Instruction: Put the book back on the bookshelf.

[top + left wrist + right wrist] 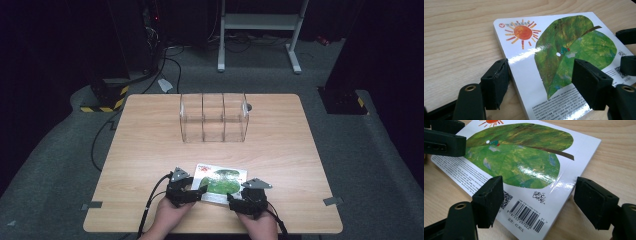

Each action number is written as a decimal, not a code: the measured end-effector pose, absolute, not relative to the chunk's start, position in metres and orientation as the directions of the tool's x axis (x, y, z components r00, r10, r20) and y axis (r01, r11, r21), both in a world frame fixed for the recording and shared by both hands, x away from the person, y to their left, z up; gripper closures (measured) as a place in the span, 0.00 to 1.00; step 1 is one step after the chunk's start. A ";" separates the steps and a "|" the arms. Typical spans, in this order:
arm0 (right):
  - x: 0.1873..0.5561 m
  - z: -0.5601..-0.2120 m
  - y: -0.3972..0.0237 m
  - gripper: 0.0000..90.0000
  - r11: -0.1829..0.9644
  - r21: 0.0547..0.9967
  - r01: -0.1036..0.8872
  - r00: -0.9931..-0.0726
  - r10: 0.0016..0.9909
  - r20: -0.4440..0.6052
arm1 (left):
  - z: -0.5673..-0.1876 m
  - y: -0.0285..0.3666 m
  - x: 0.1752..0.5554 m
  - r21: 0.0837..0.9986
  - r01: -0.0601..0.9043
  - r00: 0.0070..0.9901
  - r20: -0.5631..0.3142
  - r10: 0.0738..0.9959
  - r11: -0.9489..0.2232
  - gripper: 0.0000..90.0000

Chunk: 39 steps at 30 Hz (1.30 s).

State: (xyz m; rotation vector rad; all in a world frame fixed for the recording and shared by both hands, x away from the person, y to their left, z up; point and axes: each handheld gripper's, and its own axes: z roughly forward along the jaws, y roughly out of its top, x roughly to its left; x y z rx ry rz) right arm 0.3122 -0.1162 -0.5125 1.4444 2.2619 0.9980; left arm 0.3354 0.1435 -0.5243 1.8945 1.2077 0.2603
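Note:
A glossy board book [223, 181] lies flat near the table's front edge, its cover showing a big green leaf and an orange sun. My left gripper [198, 191] is at the book's near left corner. In the left gripper view the left gripper [541, 72] stands open, one jaw against the book's [554, 50] side edge and the other above the cover. My right gripper [235, 199] is at the near right corner. There the right gripper [539, 192] stands open astride the barcode corner of the book [524, 160], one jaw over the cover and one over bare wood.
A clear plastic rack [214, 117] with several upright dividers stands at the middle back of the wooden table [150, 150]. Grey carpet, cables and a white stand's legs [295, 50] lie beyond the far edge. The person's hands enter at the bottom.

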 end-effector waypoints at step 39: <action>0.307 -0.521 -0.100 0.15 0.306 0.695 0.651 -0.534 0.835 0.131 | -0.506 0.165 0.333 0.803 0.591 0.482 -0.271 0.833 -0.081 0.40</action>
